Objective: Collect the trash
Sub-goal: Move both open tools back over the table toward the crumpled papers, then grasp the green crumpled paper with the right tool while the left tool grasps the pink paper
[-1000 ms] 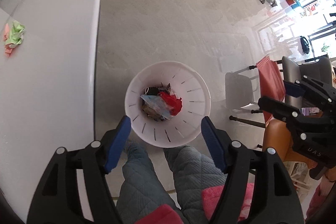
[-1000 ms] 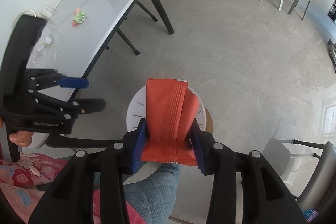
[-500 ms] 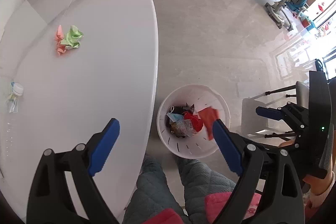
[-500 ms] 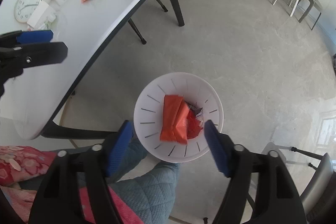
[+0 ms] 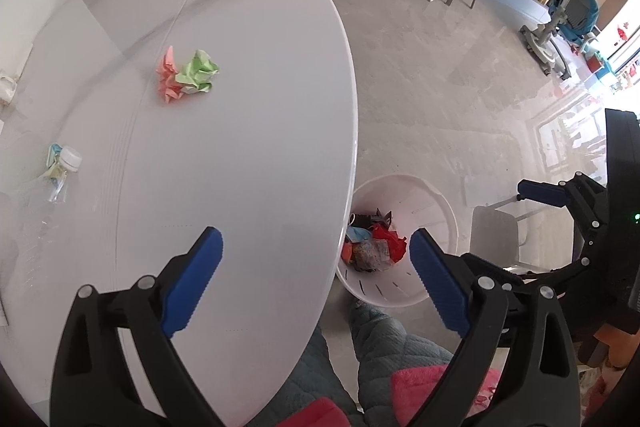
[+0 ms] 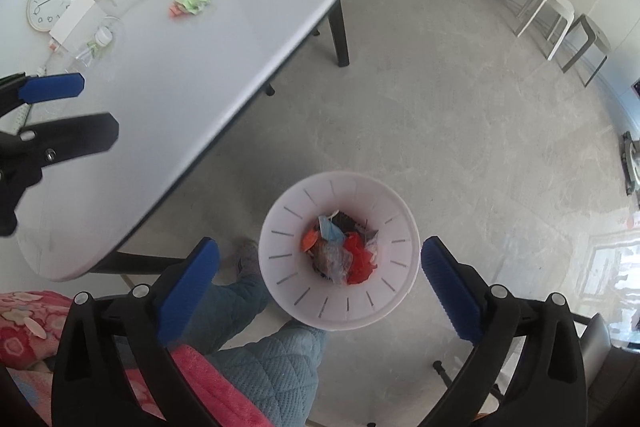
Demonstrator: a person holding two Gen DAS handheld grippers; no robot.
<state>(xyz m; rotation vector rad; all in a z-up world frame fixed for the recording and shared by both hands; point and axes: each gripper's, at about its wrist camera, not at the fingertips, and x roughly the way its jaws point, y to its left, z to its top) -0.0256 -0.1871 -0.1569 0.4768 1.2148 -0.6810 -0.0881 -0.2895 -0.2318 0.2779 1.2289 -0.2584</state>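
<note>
White bin (image 6: 340,311) with mixed red, blue wrappers (image 6: 340,251) inside.

Left gripper (image 5: 314,277), right gripper (image 6: 320,283): black angular frames, ribbed blue pads, silver screws. Quilted blue-grey trousers (image 6: 276,359), pink floral top (image 6: 24,327).

The bin (image 6: 339,311) stands on the floor (image 6: 460,131) just off the counter's (image 5: 240,155) near edge, trash (image 6: 340,251) inside. Crumpled paper (image 5: 188,75) lies mid-counter; a bottle (image 5: 60,171) lies near its left edge.
</note>
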